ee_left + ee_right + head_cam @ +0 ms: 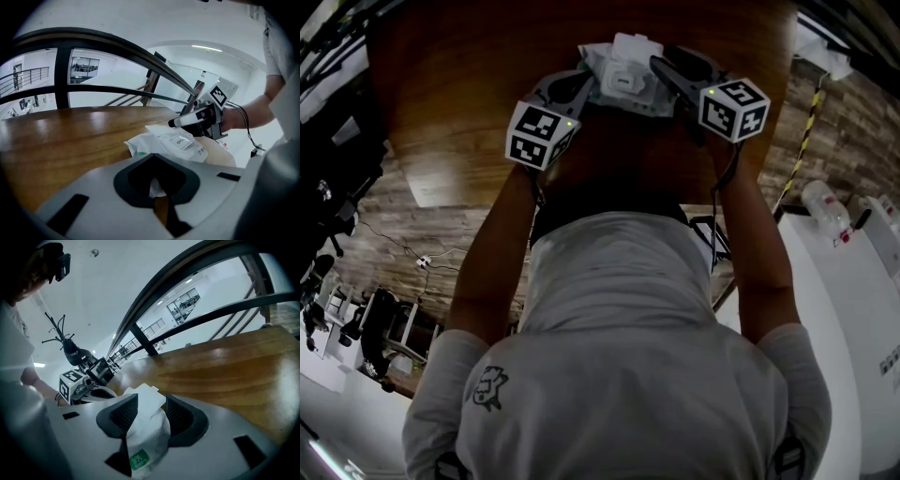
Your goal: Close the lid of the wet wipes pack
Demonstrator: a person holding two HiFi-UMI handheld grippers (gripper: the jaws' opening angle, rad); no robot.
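Note:
The white wet wipes pack (623,80) lies on the brown wooden table (469,84), between both grippers. In the left gripper view the pack (173,143) shows its flat lid label on top. My left gripper (157,187) is shut, with a sliver of the pack's white wrapper pinched between its pads. My right gripper (150,413) has the pack's other end (140,446) crumpled between its jaws, touching both pads. A white flap (143,397) sticks up just beyond them. Whether the lid is fully down, I cannot tell.
The table's rounded near edge (609,202) lies close to the person's body. A dark railing (117,47) runs behind the table. A white surface with a plastic bottle (825,208) is to the right.

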